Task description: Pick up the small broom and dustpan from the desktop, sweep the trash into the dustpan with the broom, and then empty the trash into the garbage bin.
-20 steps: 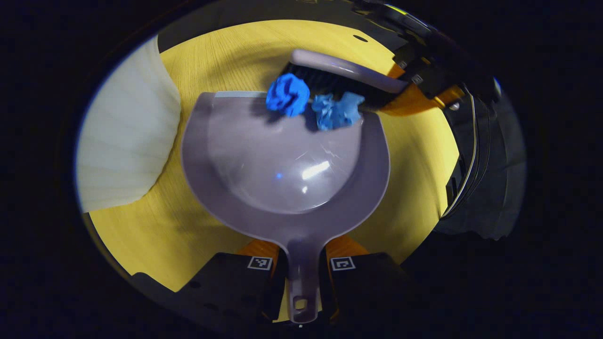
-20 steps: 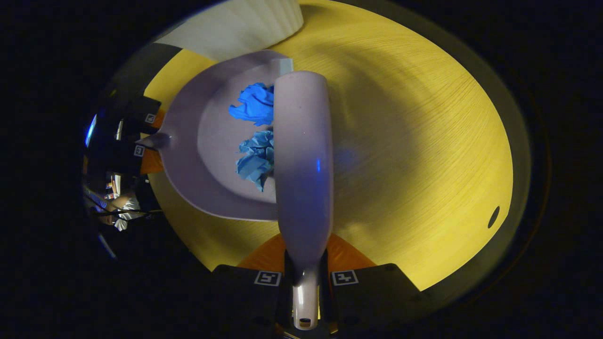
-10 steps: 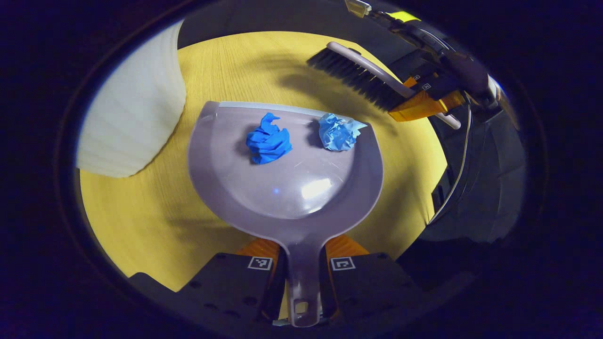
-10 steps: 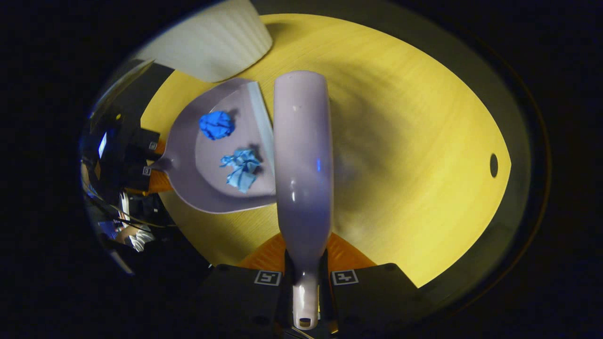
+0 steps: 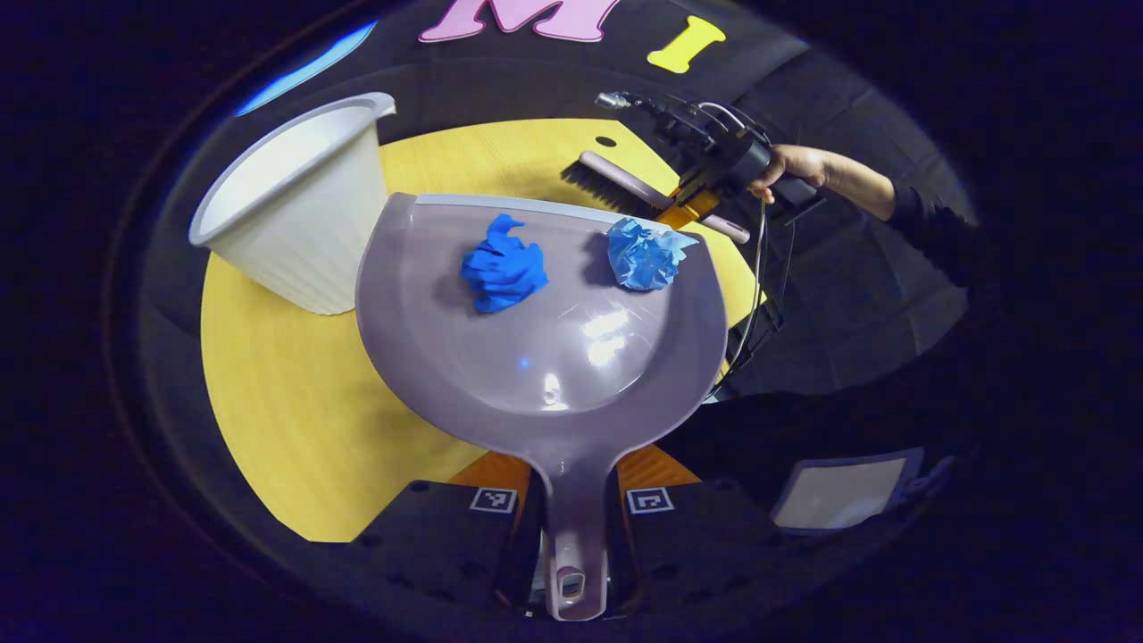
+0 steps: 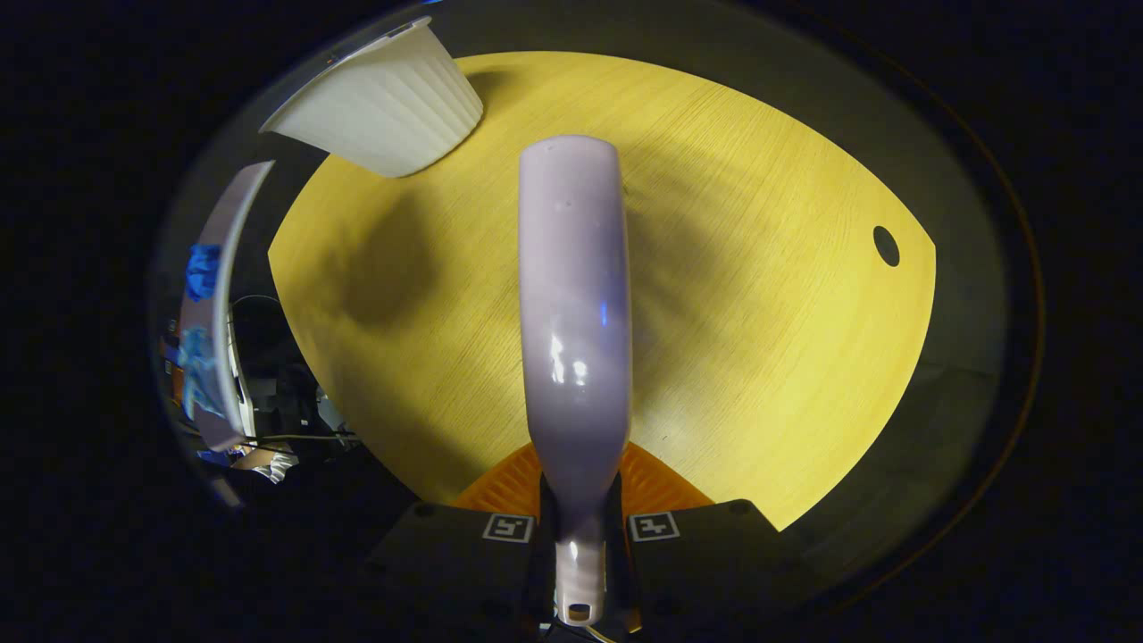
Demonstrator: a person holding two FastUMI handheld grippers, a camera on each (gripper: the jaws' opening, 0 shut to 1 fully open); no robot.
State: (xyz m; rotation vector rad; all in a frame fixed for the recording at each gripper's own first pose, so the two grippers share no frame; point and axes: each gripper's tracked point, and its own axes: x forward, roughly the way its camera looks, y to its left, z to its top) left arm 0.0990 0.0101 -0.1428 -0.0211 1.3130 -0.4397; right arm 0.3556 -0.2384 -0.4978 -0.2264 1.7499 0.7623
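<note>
Left gripper (image 5: 571, 513) pinches the dustpan (image 5: 536, 357) handle, two blue paper wads (image 5: 504, 272) inside, bin (image 5: 286, 201) at ten o'clock; right gripper (image 6: 579, 531) clamps the broom (image 6: 576, 304).

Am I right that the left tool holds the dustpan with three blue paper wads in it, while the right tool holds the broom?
Not quite: the dustpan holds two blue paper wads, a darker wad and a paler wad, as the left gripper view shows. The rest stands: the left tool grips the dustpan's handle, and the right tool holds the broom.
</note>
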